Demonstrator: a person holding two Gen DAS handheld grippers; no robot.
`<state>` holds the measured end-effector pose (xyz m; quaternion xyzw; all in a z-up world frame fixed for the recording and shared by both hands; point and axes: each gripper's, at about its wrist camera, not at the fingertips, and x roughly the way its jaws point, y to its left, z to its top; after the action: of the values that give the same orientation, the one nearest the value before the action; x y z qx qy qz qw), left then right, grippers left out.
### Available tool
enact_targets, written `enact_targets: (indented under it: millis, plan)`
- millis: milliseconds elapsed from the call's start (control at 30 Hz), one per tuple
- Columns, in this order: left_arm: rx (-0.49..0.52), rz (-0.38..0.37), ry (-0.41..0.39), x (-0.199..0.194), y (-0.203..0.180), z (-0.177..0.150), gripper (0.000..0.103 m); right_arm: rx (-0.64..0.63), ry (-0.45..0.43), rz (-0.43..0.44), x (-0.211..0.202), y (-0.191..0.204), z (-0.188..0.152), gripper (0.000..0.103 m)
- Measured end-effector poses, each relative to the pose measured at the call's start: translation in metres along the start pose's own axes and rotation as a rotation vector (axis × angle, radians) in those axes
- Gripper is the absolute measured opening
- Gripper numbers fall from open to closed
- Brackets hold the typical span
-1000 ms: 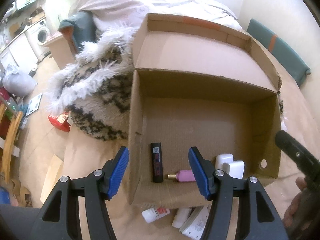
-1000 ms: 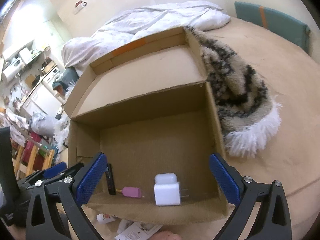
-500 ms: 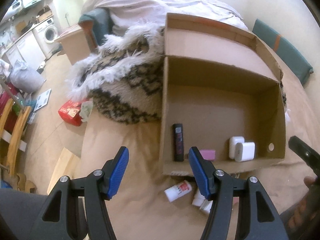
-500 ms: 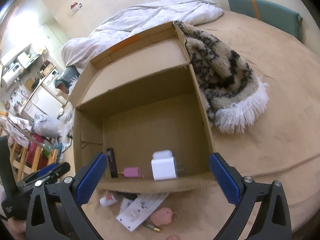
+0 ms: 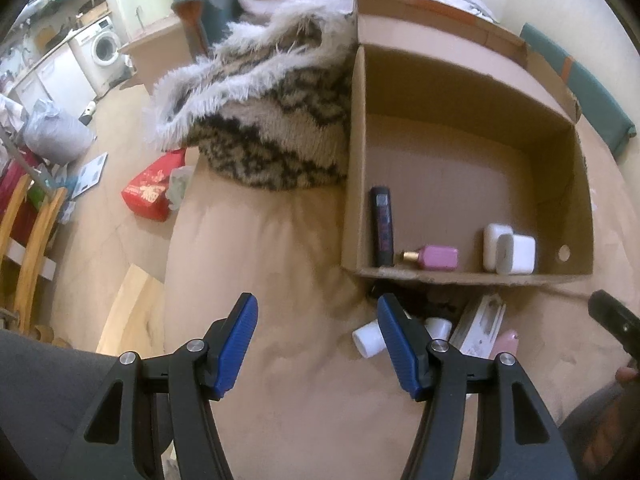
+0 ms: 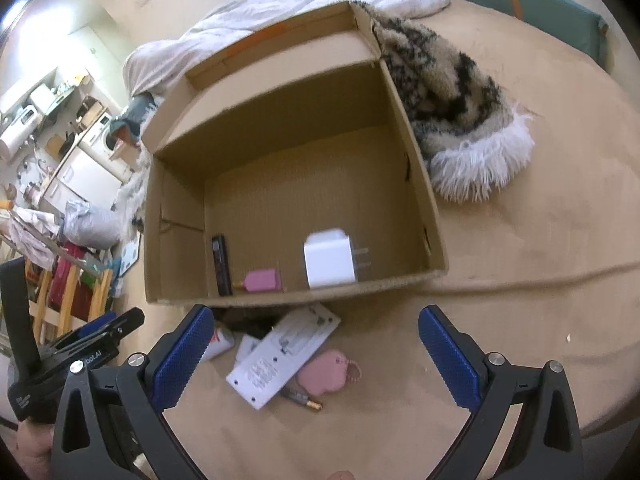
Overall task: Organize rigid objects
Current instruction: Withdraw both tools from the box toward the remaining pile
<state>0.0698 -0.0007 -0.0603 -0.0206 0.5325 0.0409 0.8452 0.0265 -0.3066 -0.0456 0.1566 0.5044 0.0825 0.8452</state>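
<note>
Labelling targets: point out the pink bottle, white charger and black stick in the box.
pink bottle (image 5: 438, 258), left wrist view, body.
white charger (image 6: 329, 262), right wrist view, front face.
black stick (image 5: 382, 226), left wrist view, middle.

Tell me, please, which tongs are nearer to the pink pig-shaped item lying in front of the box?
Right. The right tongs hover open almost directly over the pink pig-shaped item; the left tongs hover open off to its left, past the white bottles.
</note>
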Motion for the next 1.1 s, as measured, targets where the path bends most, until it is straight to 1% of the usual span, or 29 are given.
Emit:
enact_targets:
  millis: [200,333,433,533,700,800,900,1000,1100]
  plan:
    - [-0.062,-0.004,0.064,0.019,0.014,-0.006,0.059,0.043,0.076,-0.022,0.015,-0.01,-0.01,0.103]
    - [-0.105,-0.043,0.134,0.037,0.018,-0.007,0.059,0.084,0.124,-0.043,0.029,-0.018,-0.011,0.103]
    - [-0.086,-0.066,0.174,0.049,0.008,-0.007,0.059,0.107,0.158,-0.041,0.039,-0.019,-0.012,0.103]
    - [-0.089,-0.091,0.208,0.06,-0.004,-0.006,0.059,0.113,0.183,-0.041,0.047,-0.017,-0.012,0.103]
    - [-0.138,-0.121,0.266,0.084,-0.021,-0.005,0.059,0.118,0.211,-0.04,0.056,-0.018,-0.011,0.103]
    - [-0.15,-0.142,0.287,0.096,-0.029,-0.006,0.059,0.134,0.258,-0.053,0.067,-0.023,-0.015,0.103]
    - [-0.151,-0.157,0.301,0.1,-0.033,-0.007,0.059,0.081,0.327,-0.142,0.08,-0.024,-0.022,0.103]
    - [-0.159,-0.157,0.303,0.101,-0.035,-0.006,0.059,0.043,0.374,-0.153,0.091,-0.02,-0.028,0.103]
    - [-0.163,-0.162,0.315,0.103,-0.037,-0.005,0.059,-0.045,0.389,-0.18,0.103,-0.005,-0.031,0.103]
